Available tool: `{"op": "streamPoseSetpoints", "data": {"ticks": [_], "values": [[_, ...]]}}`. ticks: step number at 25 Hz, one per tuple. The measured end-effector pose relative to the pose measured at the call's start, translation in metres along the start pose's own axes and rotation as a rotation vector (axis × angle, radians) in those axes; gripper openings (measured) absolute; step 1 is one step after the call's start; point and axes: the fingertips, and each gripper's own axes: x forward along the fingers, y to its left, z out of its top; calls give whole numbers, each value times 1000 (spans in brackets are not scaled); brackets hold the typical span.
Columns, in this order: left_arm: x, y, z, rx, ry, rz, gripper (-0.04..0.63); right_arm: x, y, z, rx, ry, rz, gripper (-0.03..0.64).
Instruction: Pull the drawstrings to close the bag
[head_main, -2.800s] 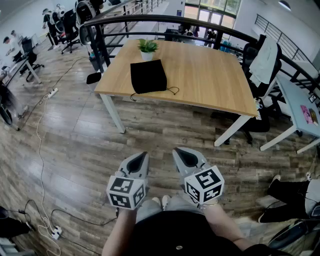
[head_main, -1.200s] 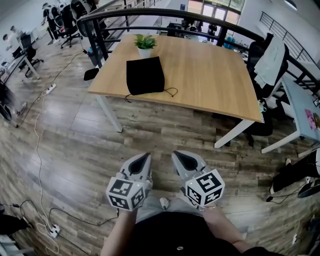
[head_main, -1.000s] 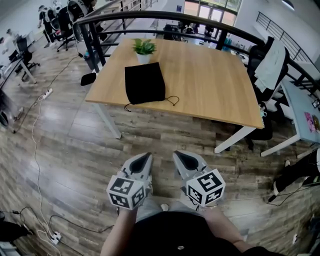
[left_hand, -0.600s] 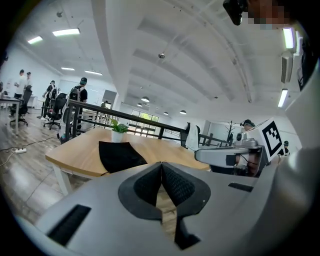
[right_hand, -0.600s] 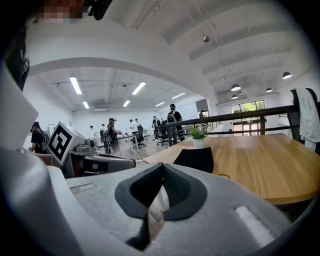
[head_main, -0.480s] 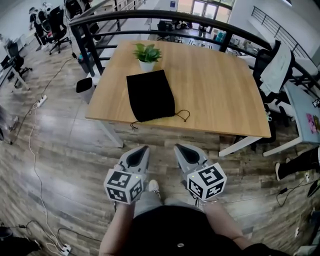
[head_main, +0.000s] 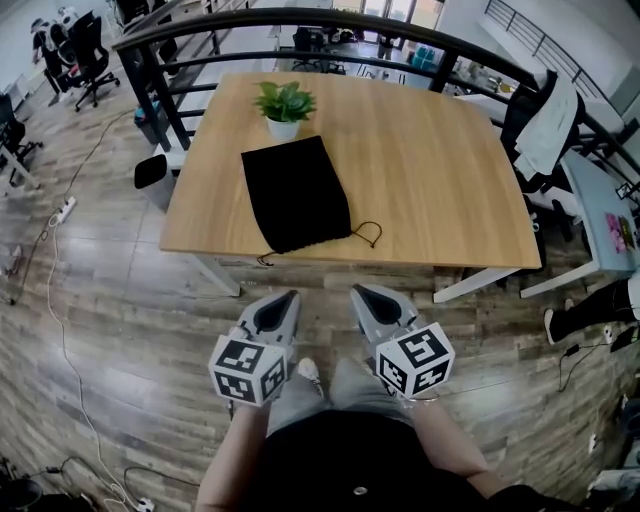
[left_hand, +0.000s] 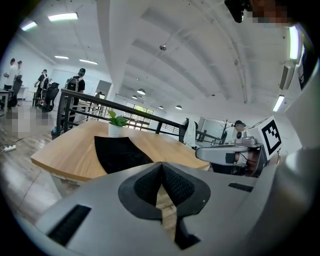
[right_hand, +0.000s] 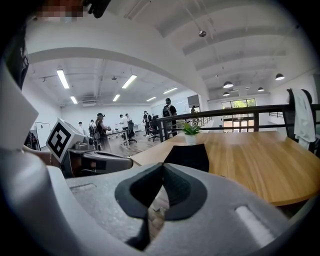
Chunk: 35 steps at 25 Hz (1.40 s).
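A black drawstring bag (head_main: 296, 192) lies flat on the wooden table (head_main: 430, 170), its mouth toward the near edge. One cord loop (head_main: 368, 234) curls out at the bag's near right corner; another bit of cord (head_main: 266, 260) hangs at the near left edge. My left gripper (head_main: 290, 297) and right gripper (head_main: 357, 292) are held side by side below the table's near edge, over the floor, both shut and empty. The bag (left_hand: 118, 154) shows beyond the left jaws, and in the right gripper view the bag (right_hand: 188, 156) sits ahead too.
A small potted plant (head_main: 283, 106) stands just behind the bag. A black railing (head_main: 300, 20) runs behind the table. An office chair with a white garment (head_main: 545, 115) is at the right. Cables (head_main: 55, 300) trail over the wood floor at the left. People stand far off.
The view has drawn nearer to the table, so the bag and table now sit lower and larger. Both grippers stay shut, side by side.
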Motion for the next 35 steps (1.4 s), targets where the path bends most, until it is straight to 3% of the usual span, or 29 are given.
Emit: {"op": "streamPoseSetpoints", "data": {"ticks": [8,35], "values": [[13,16,-8,-20,26,17,15,18,-15,-8,-3,30,-2,-2],[95,73,-14,-113,120,142,15,104,-104,-16,-15,150,108,-1]]}}
